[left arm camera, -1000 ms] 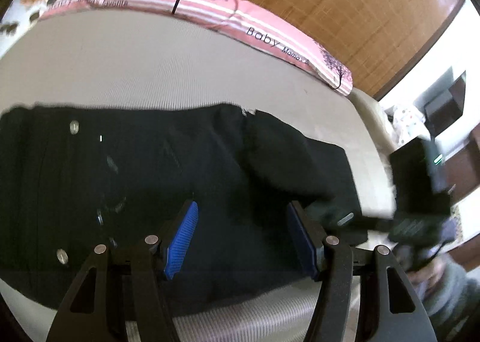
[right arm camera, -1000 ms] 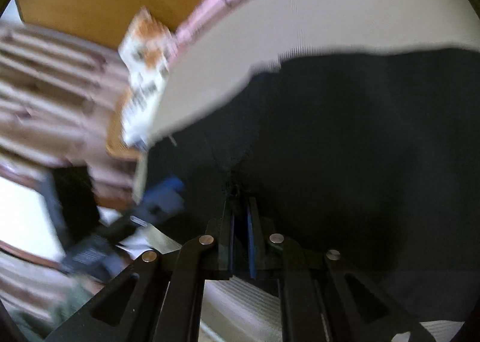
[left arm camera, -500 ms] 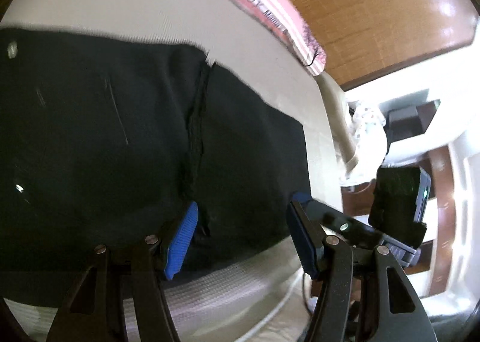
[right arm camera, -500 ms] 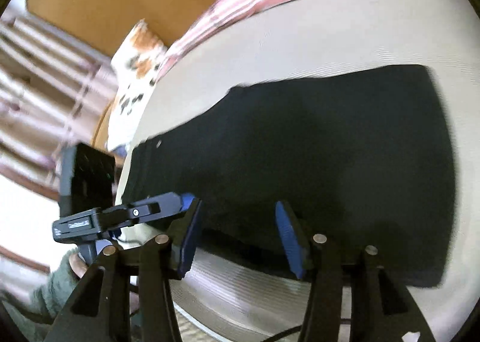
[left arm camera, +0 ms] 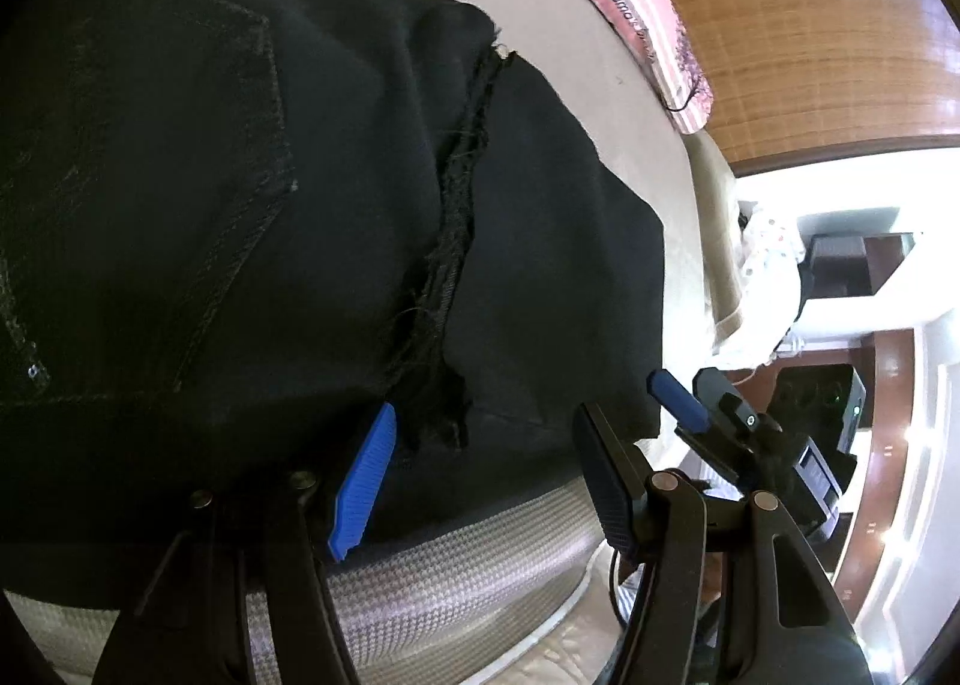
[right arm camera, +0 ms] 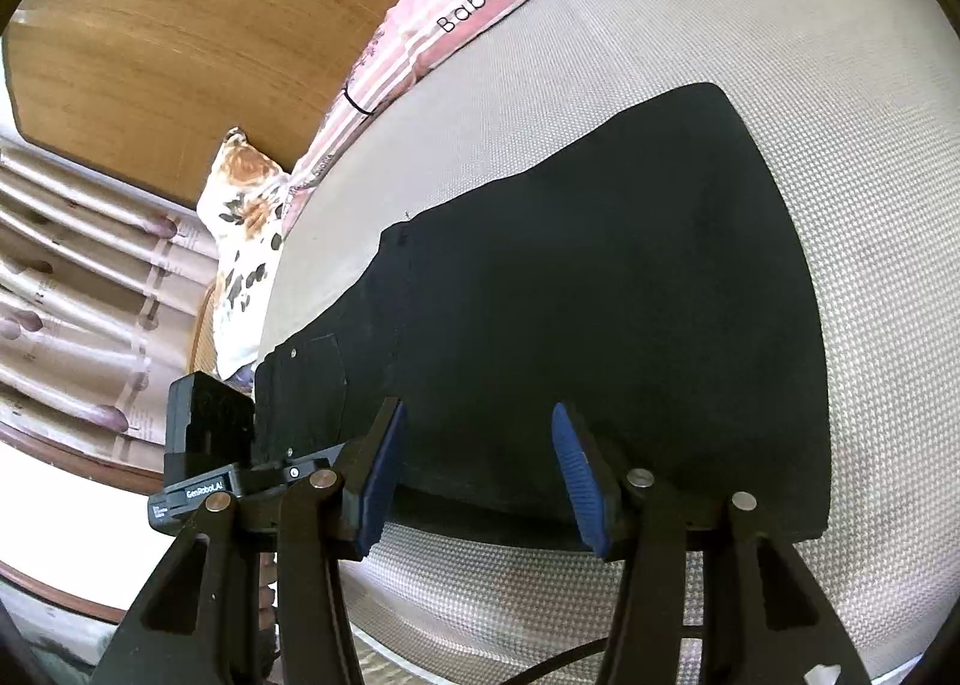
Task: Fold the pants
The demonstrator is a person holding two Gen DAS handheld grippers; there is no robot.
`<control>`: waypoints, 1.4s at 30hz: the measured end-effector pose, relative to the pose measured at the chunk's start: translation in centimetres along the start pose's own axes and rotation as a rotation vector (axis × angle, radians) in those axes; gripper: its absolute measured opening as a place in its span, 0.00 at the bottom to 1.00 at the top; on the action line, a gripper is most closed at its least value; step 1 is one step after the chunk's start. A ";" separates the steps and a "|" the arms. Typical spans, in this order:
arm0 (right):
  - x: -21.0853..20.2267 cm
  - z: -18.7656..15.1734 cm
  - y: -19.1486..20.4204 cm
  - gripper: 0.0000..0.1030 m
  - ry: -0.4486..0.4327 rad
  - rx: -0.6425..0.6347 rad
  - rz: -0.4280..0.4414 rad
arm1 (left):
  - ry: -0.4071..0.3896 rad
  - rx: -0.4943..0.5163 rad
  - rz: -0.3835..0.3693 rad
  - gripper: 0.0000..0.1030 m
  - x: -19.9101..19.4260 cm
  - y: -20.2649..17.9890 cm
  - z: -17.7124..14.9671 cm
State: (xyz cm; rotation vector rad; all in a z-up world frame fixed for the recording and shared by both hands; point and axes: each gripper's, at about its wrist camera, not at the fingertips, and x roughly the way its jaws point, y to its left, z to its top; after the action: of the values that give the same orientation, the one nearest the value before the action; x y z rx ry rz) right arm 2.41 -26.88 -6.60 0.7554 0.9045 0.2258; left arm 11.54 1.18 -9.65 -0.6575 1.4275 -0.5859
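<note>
Black pants lie flat on the beige bed, folded lengthwise with a frayed seam running down the middle. In the right wrist view the pants stretch from the waist at left to the leg ends at right. My left gripper is open and empty, just above the near edge of the pants by the seam. My right gripper is open and empty over the near edge of the legs. The right gripper also shows in the left wrist view.
A pink striped blanket lies along the far side of the bed by a wooden headboard. A floral pillow sits at the far left. The bed's near edge is right below both grippers.
My right gripper was shut on the pants a second ago; it has opened and drawn back. My left gripper has swung right and closer to the frayed seam.
</note>
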 end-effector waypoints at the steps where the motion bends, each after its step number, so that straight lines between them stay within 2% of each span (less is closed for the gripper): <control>1: -0.1 0.0 -0.2 0.47 -0.001 0.007 0.002 | -0.004 -0.006 0.000 0.60 0.0 0.1 -0.1; 6: 0.0 -0.2 -0.8 0.47 0.002 0.034 0.010 | 0.008 -0.008 -0.004 0.58 0.9 -0.6 -0.1; 8: 0.1 -0.2 -0.8 0.47 0.002 0.036 0.012 | 0.023 -0.006 -0.018 0.50 1.3 -0.8 0.0; 9: 0.1 -0.2 -0.7 0.47 0.001 0.036 0.010 | 0.029 -0.007 -0.014 0.38 1.5 -0.8 -0.1; 10: 0.1 -0.2 -0.7 0.47 0.000 0.035 0.009 | 0.039 -0.008 -0.007 0.32 2.0 -0.8 -0.2; 16: 0.1 -0.2 -1.0 0.48 -0.004 0.048 -0.004 | 0.020 -0.043 -0.001 0.31 2.0 -0.4 0.4; 20: 0.2 -0.1 -1.7 0.48 0.002 0.067 -0.067 | -0.004 -0.049 -0.002 0.31 1.9 -0.5 0.9; 21: 0.2 -0.1 -1.8 0.48 0.002 0.068 -0.084 | -0.018 -0.033 0.004 0.25 1.7 -0.7 0.8; 22: 0.0 -0.1 -1.9 0.48 0.000 0.068 -0.103 | -0.033 -0.016 0.015 0.11 1.7 -1.0 0.7; 30: -1.5 -0.3 -2.5 0.48 -0.006 0.034 -0.183 | -0.087 0.053 0.036 0.08 -0.4 -2.7 -1.3; 34: -0.7 -0.6 -3.3 0.48 0.026 0.018 -0.216 | -0.054 0.038 0.103 0.08 1.2 -1.5 -1.6; 36: -0.3 -0.7 -3.3 0.48 0.035 0.006 -0.233 | -0.043 0.021 0.113 0.08 1.9 -0.9 -1.4; 39: -0.3 -0.5 -2.8 0.48 0.053 -0.025 -0.256 | -0.032 0.036 0.137 0.12 1.6 -1.3 -1.0; 42: -0.8 0.2 -2.2 0.49 0.049 -0.050 -0.241 | -0.023 0.054 0.192 0.22 1.0 -2.1 -0.7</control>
State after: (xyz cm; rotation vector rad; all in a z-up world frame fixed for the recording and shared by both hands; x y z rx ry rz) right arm 1.79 -29.00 -7.51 0.5907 1.0236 0.0546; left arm 10.91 -1.04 -8.84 -0.4762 1.4292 -0.4627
